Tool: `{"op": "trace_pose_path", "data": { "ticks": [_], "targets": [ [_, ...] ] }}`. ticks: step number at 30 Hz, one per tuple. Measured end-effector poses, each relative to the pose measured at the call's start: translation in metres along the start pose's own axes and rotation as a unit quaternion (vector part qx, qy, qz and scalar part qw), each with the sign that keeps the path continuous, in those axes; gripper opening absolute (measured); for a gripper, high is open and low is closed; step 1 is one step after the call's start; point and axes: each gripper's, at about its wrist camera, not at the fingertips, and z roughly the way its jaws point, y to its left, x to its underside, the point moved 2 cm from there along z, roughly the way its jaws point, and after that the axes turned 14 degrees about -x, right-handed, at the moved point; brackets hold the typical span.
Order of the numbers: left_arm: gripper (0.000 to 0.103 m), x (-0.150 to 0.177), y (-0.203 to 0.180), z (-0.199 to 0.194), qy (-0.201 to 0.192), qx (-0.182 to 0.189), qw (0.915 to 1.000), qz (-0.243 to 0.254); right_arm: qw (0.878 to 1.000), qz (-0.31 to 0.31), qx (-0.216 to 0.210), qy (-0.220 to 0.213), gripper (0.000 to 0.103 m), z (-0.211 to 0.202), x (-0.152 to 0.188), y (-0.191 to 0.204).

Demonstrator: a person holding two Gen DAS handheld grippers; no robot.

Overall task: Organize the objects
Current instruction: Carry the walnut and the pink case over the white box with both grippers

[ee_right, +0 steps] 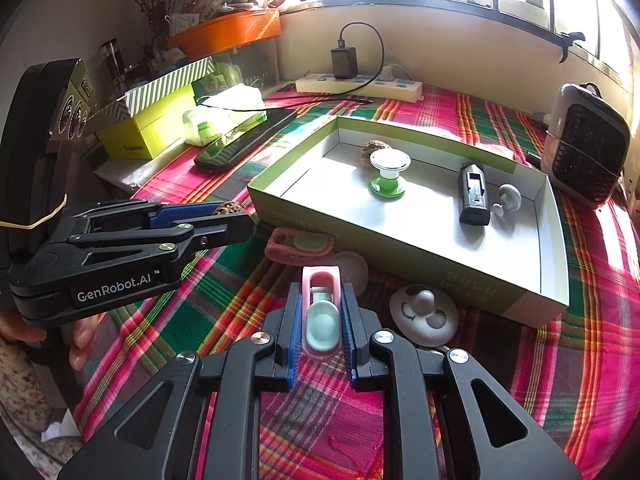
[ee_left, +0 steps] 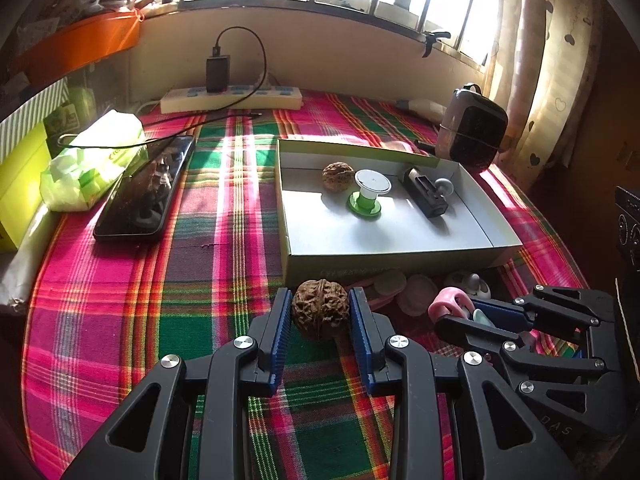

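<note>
Two walnuts counted: one clamped between the blue pads of the left gripper [ee_left: 320, 316], this held walnut [ee_left: 320, 314] just in front of the near wall of the shallow box [ee_left: 384, 258]; the other walnut [ee_left: 338, 175] lying inside the box near its far wall. Right gripper [ee_right: 322, 312] closed on one pink clip [ee_right: 321, 312] with a pale mint insert, held just in front of the box. Four things inside the box in all: the second walnut, one green-and-white spool [ee_left: 367, 194] standing upright beside it, one dark rectangular device [ee_left: 425, 192] lying flat, and one small grey knob [ee_left: 443, 187] touching or nearly touching that device. On the plaid-covered surface [ee_left: 224, 240] in front of the box: one more pink clip [ee_right: 298, 245], one round pinkish pad [ee_right: 354, 270], and one white round disc with a knob [ee_right: 424, 314]. To the left of the box, one black phone [ee_left: 144, 190], with one tissue pack [ee_left: 92, 160] beyond it. Behind the box, one power strip [ee_left: 232, 98] with one black charger plugged in. To the right of the box, one small heater [ee_left: 472, 128].
</note>
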Motion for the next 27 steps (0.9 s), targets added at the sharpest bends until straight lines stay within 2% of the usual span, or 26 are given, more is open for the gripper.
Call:
{"op": "trace_pose_path", "data": {
  "ticks": [11,27],
  "targets": [
    [0.027,-0.010,-0.009,-0.004,-0.012,0.005,0.9999,0.008,1.000,0.005,0.013,-0.018,0.018,-0.010,-0.012,-0.008],
    [0.027,-0.030,-0.019,0.009,-0.017,0.013,0.9997,0.015,0.999,0.023,0.033,-0.029,0.018,-0.012,-0.039,-0.038]
  ]
}}
